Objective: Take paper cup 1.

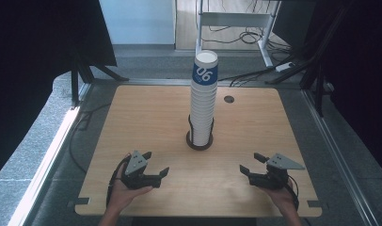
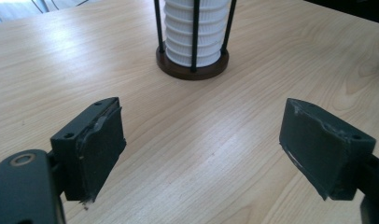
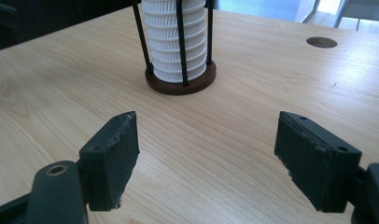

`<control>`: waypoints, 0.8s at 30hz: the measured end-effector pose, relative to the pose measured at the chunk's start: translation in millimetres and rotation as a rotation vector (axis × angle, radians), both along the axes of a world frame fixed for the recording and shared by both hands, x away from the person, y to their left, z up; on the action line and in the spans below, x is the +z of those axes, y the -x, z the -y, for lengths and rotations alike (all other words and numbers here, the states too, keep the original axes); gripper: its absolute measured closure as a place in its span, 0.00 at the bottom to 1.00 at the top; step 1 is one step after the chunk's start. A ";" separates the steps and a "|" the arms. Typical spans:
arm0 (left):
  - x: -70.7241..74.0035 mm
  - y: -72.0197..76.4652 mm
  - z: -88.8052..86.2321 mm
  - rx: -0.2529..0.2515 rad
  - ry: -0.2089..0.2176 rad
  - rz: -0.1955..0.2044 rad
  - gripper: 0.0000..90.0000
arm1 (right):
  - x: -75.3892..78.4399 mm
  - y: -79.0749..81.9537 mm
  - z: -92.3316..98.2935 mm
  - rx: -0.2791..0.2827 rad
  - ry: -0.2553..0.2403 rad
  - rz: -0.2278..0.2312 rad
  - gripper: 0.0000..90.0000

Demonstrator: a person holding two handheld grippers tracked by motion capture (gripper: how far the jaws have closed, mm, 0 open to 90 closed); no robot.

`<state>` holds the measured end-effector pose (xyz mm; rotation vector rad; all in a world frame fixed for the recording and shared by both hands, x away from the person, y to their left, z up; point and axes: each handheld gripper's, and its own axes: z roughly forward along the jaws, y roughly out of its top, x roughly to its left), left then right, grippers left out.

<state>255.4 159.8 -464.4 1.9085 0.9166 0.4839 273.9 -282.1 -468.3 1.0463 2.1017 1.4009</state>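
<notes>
While both tools rest near the table's (image 1: 147, 108) front edge: left gripper (image 1: 156, 163), jaws parted, nothing between them; stack of white paper cups (image 1: 203, 101) upright in a dark-based rod holder (image 1: 199, 141) at mid-table; right gripper (image 1: 253, 163), jaws parted, empty.

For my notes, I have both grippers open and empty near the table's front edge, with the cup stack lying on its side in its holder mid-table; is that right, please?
Not quite: the cup stack stands upright in its holder, as the high view shows. The left gripper and right gripper are indeed open and empty near the front edge of the table.
</notes>
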 end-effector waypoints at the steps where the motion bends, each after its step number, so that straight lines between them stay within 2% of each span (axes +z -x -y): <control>1: -0.2 -0.4 -0.4 0.002 0.000 0.001 0.16 | 0.2 -0.4 1.2 0.001 -0.006 0.000 0.25; 4: -0.5 -0.7 -0.4 0.001 0.013 -0.002 0.16 | 1.1 -0.7 4.2 0.011 -0.027 0.006 0.26; 12: 3.9 -2.8 1.7 0.004 0.030 0.005 0.16 | 1.4 -2.5 7.3 0.010 -0.022 0.010 0.27; 18: 14.1 -16.0 8.6 -0.022 0.076 0.007 0.15 | 2.5 -6.2 7.9 0.009 -0.035 0.009 0.28; 24: 21.3 -29.9 18.8 -0.039 0.089 0.009 0.15 | 3.6 -7.7 6.7 0.019 -0.041 0.009 0.29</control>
